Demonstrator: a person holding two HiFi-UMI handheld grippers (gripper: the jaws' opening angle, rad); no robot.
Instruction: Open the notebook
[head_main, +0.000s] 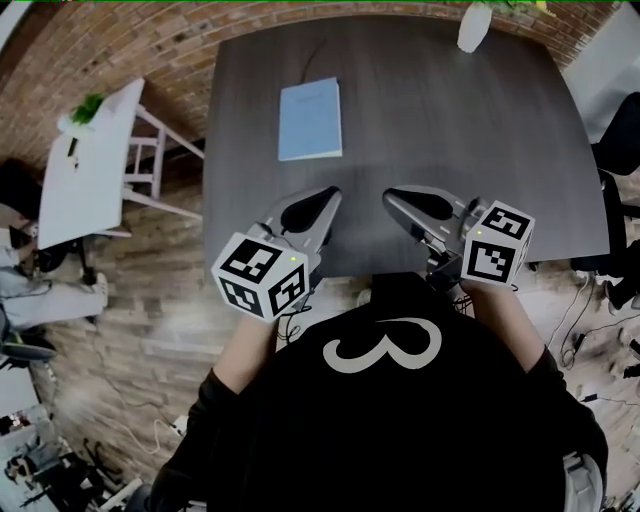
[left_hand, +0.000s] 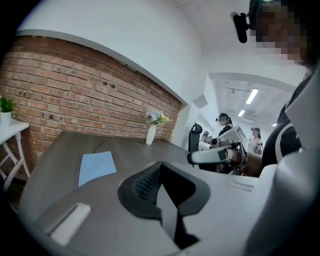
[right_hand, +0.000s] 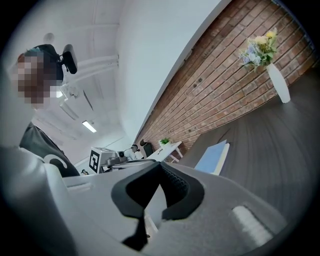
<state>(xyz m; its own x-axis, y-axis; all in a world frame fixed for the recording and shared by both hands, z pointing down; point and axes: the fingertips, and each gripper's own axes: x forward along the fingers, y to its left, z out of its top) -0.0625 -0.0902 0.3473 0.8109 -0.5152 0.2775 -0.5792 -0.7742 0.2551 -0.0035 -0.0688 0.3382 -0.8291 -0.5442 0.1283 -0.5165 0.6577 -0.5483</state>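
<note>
The table (head_main: 450, 150) is dark grey with a faint wood grain and a smooth, matt top. The notebook (head_main: 310, 119), upper centre, has a pale blue matt cover that looks like paper or card. The white vase (head_main: 474, 27) at the top edge looks smooth and slightly glossy. The left gripper (head_main: 332, 193) and right gripper (head_main: 390, 196) have grey matt plastic shells, and the pads (left_hand: 147, 182) are black and ribbed. The brick wall (left_hand: 75, 95) is rough, and the floor (head_main: 160, 290) at left is pale wood plank.

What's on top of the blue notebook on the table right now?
Nothing. The blue notebook lies closed and flat on the dark table, and its cover is bare. The shut cover hides its pages.
</note>
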